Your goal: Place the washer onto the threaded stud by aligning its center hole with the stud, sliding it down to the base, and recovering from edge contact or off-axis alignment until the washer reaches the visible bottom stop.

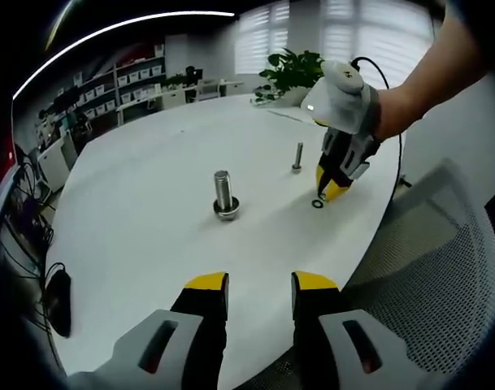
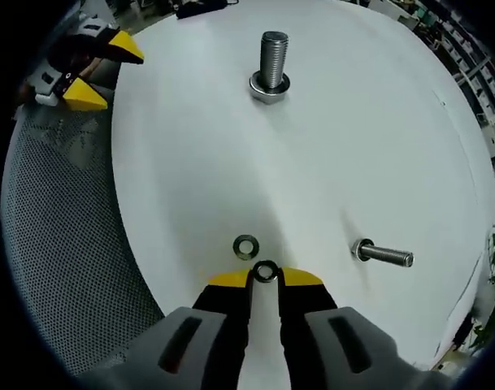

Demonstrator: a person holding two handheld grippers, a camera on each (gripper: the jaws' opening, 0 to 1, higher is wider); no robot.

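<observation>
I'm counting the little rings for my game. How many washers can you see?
2 for sure. One washer sits at the tips of the right gripper; another washer lies loose on the table just beyond it. The big bolt may carry one more at its base.

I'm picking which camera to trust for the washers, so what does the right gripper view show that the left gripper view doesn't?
Right gripper view alone: two separate washers, a loose washer flat on the table and a second washer at the right claw tips.

Left gripper view alone: the office behind, with shelves and a potted plant, and a hand holding the right claw.

Both: the white table, the large stud, the small stud, both claws.
</observation>
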